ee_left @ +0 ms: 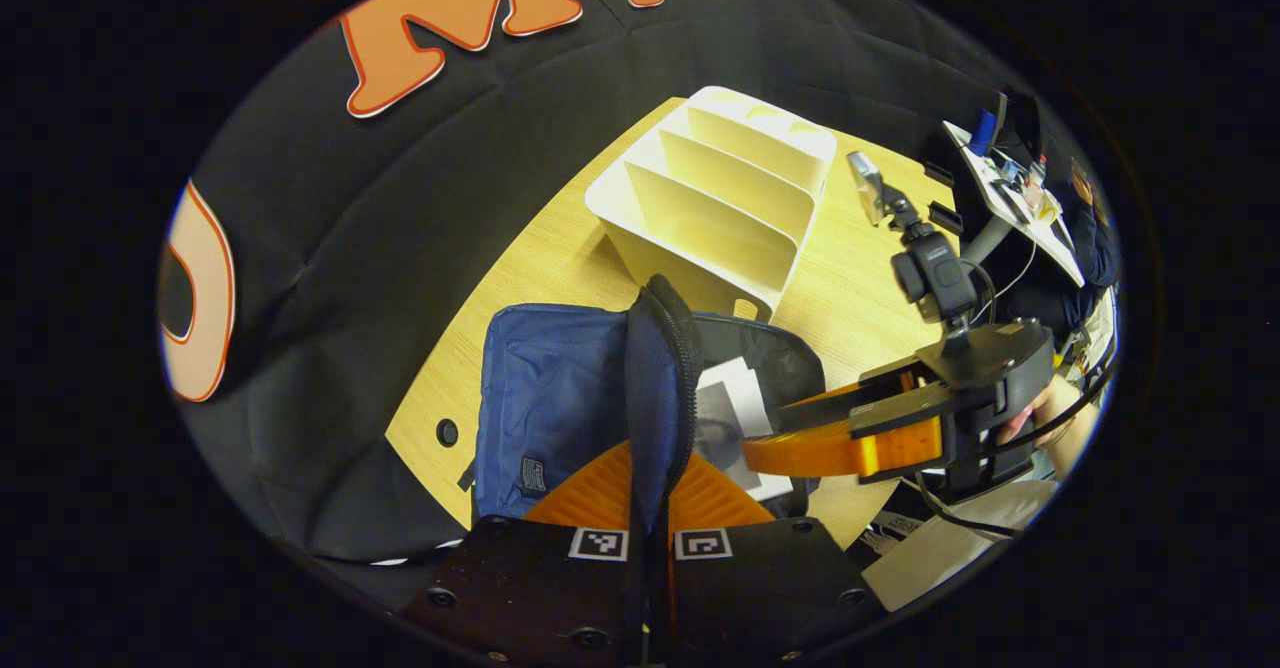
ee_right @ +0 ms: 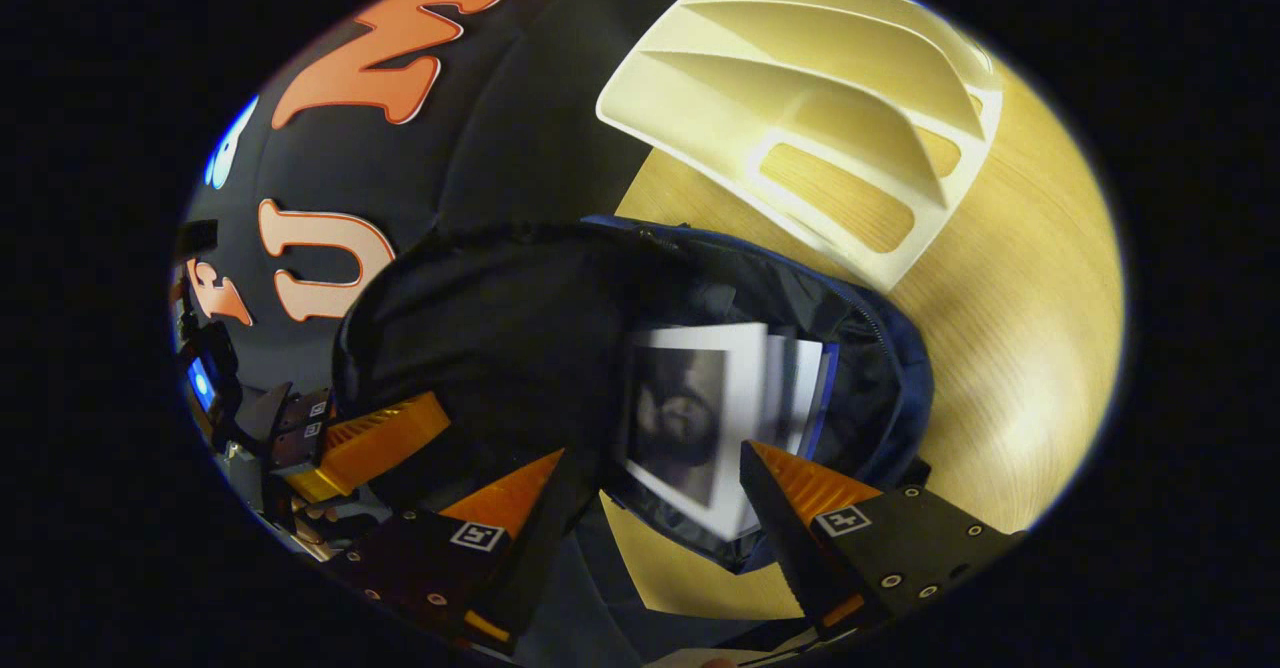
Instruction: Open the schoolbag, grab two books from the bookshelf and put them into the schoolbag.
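Note:
A blue schoolbag (ee_left: 550,398) stands open on the wooden table (ee_left: 560,248). My left gripper (ee_left: 655,468) is shut on its raised zipper edge (ee_left: 665,348), holding the mouth wide. Inside the bag lies a white book with a dark picture cover (ee_right: 690,418), and a second book's edge (ee_right: 805,388) shows behind it. My right gripper (ee_right: 652,453) hovers open over the bag's mouth, its fingers standing apart on either side of the book; in the left gripper view the right gripper (ee_left: 765,433) reaches in from the right. The white bookshelf (ee_left: 715,198) behind the bag has bare slots.
The table's left edge meets the black cloth wall, with a round cable hole (ee_left: 447,433) near the bag. A hand (ee_left: 1040,408) holds the right gripper. A cluttered stand (ee_left: 1010,188) is at far right, and white paper (ee_left: 940,548) lies at the near right.

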A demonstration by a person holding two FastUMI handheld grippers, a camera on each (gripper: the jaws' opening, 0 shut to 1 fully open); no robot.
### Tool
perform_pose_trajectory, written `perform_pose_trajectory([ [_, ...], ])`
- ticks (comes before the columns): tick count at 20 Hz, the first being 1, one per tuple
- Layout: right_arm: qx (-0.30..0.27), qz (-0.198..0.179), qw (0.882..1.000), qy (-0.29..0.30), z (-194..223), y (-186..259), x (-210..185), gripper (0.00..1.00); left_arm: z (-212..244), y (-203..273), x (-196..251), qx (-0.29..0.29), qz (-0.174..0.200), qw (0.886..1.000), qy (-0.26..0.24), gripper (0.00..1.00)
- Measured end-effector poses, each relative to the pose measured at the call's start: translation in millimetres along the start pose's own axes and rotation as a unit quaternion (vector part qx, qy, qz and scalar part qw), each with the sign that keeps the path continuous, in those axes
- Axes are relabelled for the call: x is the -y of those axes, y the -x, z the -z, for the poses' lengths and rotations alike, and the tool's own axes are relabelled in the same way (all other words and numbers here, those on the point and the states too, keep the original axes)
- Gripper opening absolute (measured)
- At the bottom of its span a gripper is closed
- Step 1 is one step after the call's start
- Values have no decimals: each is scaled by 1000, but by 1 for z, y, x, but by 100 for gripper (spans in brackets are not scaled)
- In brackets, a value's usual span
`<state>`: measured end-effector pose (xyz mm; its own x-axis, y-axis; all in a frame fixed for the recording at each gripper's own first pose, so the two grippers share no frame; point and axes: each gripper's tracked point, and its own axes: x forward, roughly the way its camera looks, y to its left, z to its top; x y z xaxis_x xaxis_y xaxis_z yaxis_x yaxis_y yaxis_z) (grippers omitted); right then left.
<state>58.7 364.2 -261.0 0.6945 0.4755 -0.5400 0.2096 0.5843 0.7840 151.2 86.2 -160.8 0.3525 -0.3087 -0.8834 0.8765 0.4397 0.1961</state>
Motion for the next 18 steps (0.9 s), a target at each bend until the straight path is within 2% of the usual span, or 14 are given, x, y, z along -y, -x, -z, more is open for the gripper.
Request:
perform_pose_trajectory([
  [4,35,21,999,17,-24,41,13,97,0,-7,12,3,2,1000,-26,3],
  [6,54,20,998,23,-37,66,14,97,4,-12,23,-3,9,1000,-27,3],
  [11,67,4,996,52,-74,114,21,97,3,-28,39,-35,9,999,8,3],
  [14,34,-16,997,67,-96,132,33,97,6,-34,57,-67,6,997,37,6],
  [16,-1,-22,996,83,-110,144,49,97,13,-45,80,-90,11,993,72,18],
  [17,-20,-22,995,95,-117,150,59,97,15,-50,95,-101,12,990,95,44],
  [18,-39,-17,993,106,-124,157,69,97,18,-57,105,-109,3,987,115,53],
])
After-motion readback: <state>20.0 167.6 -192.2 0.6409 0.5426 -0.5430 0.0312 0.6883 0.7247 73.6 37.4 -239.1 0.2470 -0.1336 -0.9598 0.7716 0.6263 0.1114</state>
